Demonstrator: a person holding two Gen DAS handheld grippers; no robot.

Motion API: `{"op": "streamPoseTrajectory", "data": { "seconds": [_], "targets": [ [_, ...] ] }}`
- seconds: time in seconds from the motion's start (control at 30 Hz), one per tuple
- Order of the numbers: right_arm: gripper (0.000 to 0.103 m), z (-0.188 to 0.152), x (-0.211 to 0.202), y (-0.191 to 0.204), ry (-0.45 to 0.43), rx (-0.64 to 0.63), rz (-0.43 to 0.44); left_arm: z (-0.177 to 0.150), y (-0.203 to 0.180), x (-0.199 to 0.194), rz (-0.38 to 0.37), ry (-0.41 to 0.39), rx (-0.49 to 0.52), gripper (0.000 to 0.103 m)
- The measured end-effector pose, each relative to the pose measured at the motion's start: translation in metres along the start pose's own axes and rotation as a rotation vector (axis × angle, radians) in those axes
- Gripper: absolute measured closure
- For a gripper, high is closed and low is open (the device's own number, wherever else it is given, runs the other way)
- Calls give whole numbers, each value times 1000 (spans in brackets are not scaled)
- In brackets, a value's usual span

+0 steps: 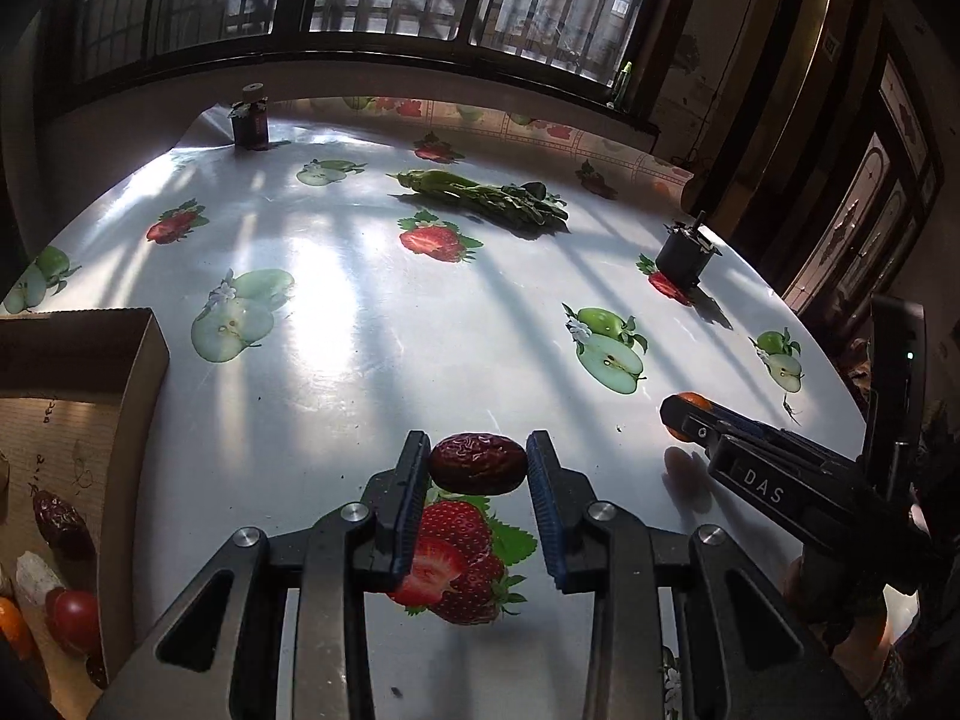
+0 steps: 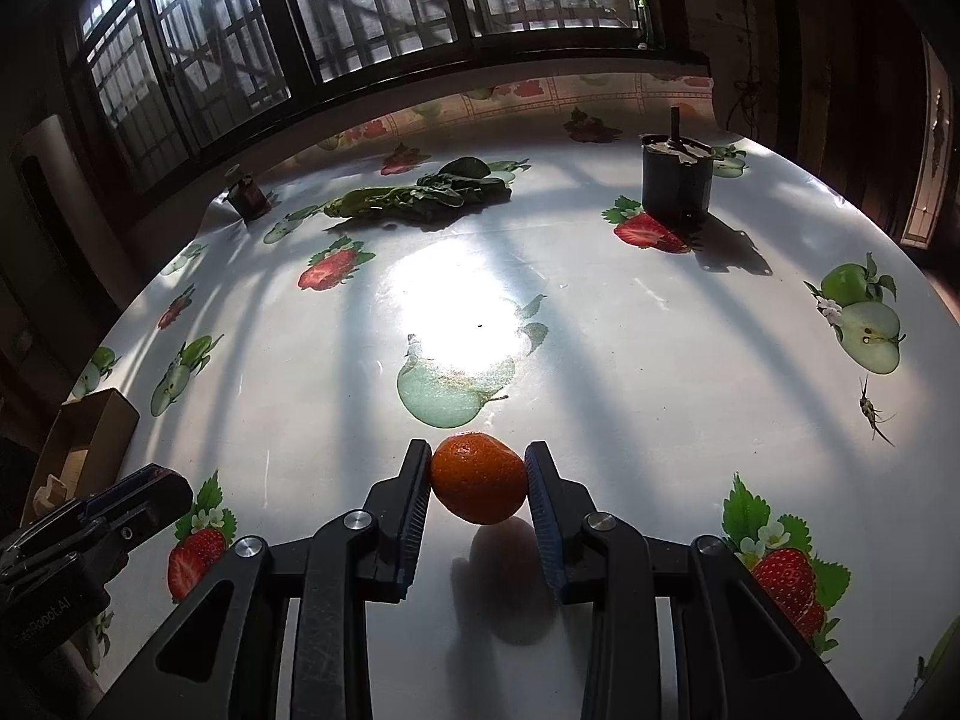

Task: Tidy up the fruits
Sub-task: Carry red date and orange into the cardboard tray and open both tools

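My left gripper [image 1: 478,461] is shut on a dark red date [image 1: 478,463] and holds it just above the fruit-print tablecloth. My right gripper [image 2: 478,477] is shut on a small orange [image 2: 478,485] and holds it above the cloth; its shadow falls below. In the left wrist view the right gripper [image 1: 684,414] shows at the right with the orange [image 1: 693,401] at its tip. A cardboard box [image 1: 129,372] at the left holds another date [image 1: 63,525], a red tomato-like fruit [image 1: 75,615] and an orange piece [image 1: 15,627]. The box also shows in the right wrist view [image 2: 90,432].
A bunch of leafy greens [image 1: 486,195] [image 2: 420,195] lies at the far middle of the table. A dark cup [image 1: 684,255] [image 2: 675,180] stands at the right, a small dark jar [image 1: 251,120] [image 2: 247,195] at the far left. A window with bars runs behind the table.
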State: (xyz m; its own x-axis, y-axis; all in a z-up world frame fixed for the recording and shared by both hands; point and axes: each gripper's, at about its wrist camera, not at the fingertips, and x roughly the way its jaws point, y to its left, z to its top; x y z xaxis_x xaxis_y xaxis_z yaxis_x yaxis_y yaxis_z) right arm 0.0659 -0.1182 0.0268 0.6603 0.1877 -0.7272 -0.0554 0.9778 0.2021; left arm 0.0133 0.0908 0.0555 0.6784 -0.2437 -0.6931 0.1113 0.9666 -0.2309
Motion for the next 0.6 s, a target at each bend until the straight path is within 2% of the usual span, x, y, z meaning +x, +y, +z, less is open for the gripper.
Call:
{"op": "streamPoseTrajectory", "data": {
  "seconds": [0.17,0.5,0.6],
  "targets": [
    [69,-6,-3,16,-14,-51,-9,-3,31,-55,60,-64,-52,71],
    [69,-16,-6,34,-21,-83,14,-25,117,-162,303,-199,-171,71],
    [69,-18,-5,38,-17,-90,13,-34,140,-180,324,-219,-234,71]
  ]
}}
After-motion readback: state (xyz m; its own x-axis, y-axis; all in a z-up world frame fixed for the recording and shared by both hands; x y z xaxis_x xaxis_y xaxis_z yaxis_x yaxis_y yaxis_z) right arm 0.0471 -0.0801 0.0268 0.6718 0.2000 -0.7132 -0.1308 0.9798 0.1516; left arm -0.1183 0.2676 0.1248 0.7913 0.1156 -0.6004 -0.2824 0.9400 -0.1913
